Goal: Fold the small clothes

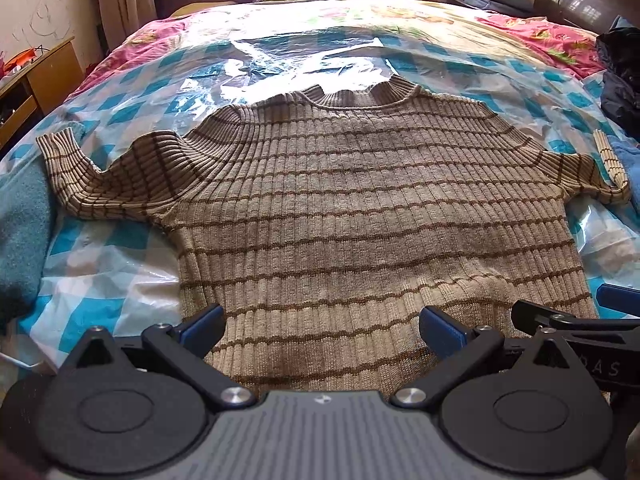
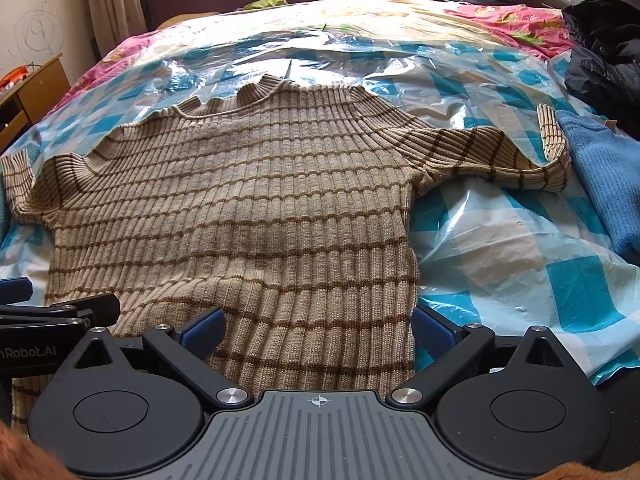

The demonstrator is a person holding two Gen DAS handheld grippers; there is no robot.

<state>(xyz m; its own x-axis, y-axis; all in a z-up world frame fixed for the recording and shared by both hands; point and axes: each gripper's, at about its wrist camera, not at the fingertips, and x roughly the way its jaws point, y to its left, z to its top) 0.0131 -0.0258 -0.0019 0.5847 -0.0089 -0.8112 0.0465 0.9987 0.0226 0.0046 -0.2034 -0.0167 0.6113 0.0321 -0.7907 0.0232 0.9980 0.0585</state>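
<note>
sweater (image 1: 360, 208): beige ribbed, brown stripes | plastic sheet (image 2: 520, 248): blue-and-white checks | bedcover (image 1: 540, 32): pink floral | gripper pads (image 2: 202, 330): blue

I see a bed (image 1: 532, 28) under pink floral bedding, a blue-checked plastic sheet (image 1: 116, 240) over it. Flat on the sheet: striped ribbed sweater (image 1: 340, 208); blue knit (image 2: 604, 176) at its right sleeve, dark jacket (image 2: 608, 60) beyond.

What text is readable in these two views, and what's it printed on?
"nRobot.AI", cut off at the frame's left edge, on the black body of the left tool seen from the right wrist view.
"D A S", faint raised letters, partly hidden, on the black body of the right tool seen from the left wrist view.
No readable text on the striped sweater, the checked plastic sheet or the scribbled wall.
</note>
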